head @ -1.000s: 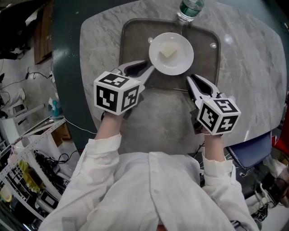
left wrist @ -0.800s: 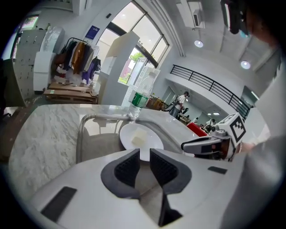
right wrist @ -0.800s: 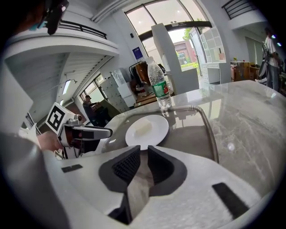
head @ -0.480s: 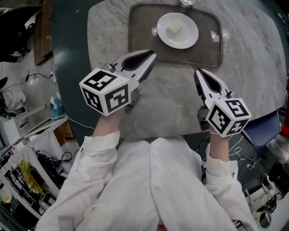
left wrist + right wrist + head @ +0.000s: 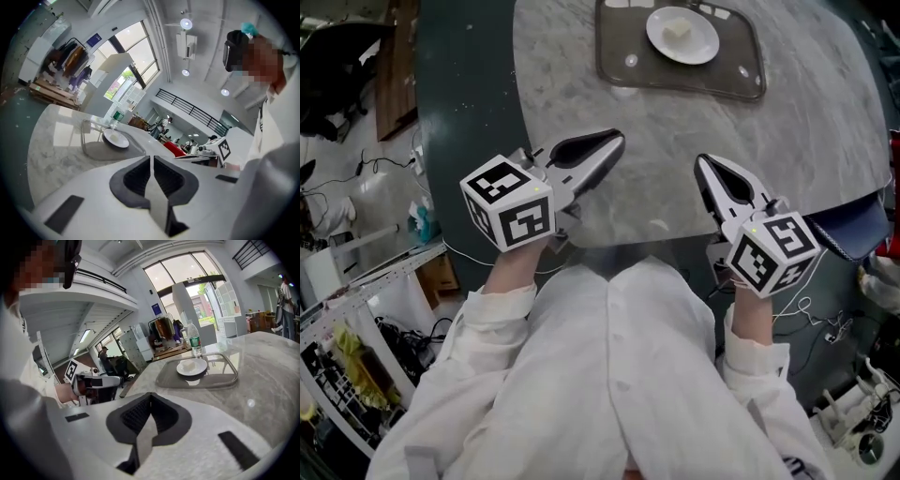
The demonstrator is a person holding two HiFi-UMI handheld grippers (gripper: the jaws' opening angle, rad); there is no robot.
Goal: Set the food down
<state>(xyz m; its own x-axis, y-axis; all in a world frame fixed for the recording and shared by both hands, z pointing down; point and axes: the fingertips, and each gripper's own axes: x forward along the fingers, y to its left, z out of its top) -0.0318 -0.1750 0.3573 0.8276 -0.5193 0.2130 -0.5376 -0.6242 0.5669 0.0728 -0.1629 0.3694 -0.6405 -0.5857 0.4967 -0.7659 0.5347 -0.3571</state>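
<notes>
Both grippers have drawn back from the tray's near rim, where they flanked the plate a second ago, to the near edge of the table [image 5: 825, 122], close in front of the person's body. Left gripper [image 5: 617, 141]: jaws have just been closing and now sit pressed together, with nothing between them in its own view. Right gripper [image 5: 701, 161]: same, jaws just closed, pads meeting, empty. Tray [image 5: 628, 58] lies flat at the far side of the marble top, well apart from both grippers. Plate [image 5: 699, 45] sits on the tray, toward its far middle, and the food [image 5: 678, 29], a pale block, rests at the plate's centre, untouched by either tool. Reading of this: the food looks set down already. With both hands clear and closed on nothing, the task appears finished, or very nearly so, with only the retreat left. Count: two grippers, one tray, one plate, one piece of food, one table. One bottle [image 5: 194, 342] with a green label stands just beyond the tray's far rim, seen in the gripper views only. Nothing else lies on the tabletop that I can make out.
</notes>
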